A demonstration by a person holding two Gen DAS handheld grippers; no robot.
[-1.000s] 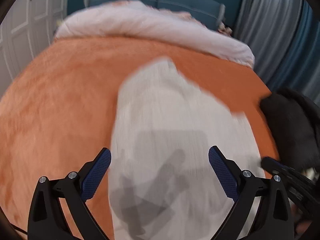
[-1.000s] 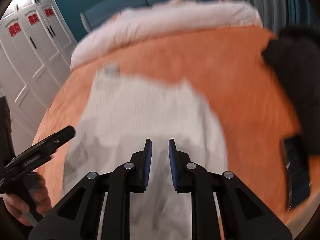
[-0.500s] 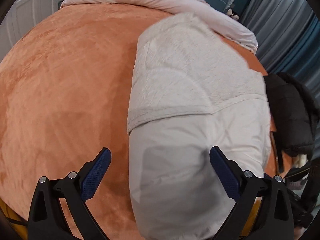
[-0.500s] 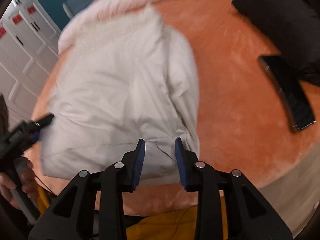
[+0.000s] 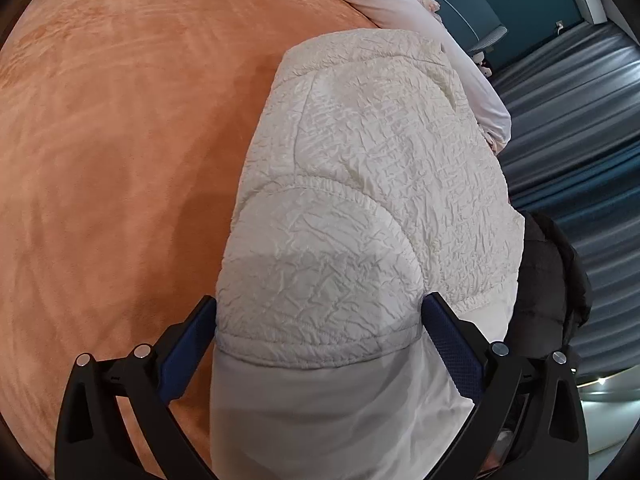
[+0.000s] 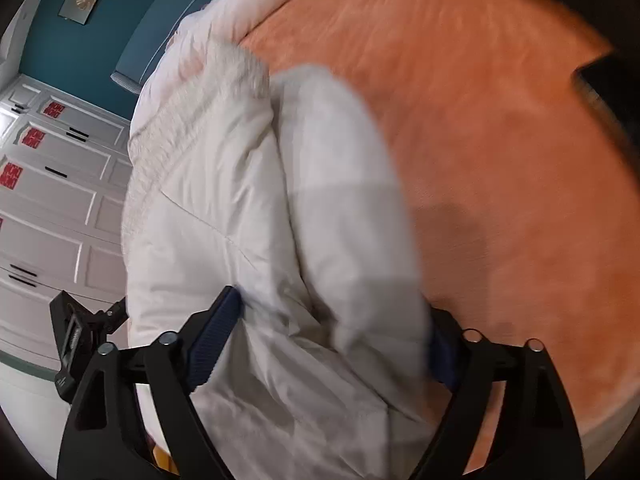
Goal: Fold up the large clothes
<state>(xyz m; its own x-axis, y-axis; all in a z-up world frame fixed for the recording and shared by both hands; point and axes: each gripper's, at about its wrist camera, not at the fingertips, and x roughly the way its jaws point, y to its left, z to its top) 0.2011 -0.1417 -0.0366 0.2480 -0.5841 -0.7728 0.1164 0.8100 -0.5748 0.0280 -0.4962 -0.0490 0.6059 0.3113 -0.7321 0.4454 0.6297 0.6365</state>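
White padded jacket (image 5: 360, 208) folded on orange bed cover (image 5: 120, 140).

The left gripper (image 5: 318, 340) points down at a slant, and its two blue pads are spread wide apart. The right gripper (image 6: 334, 338) points down the same way. Its jaws have just been opening and now stand wide too, with white cloth lying loose between them.
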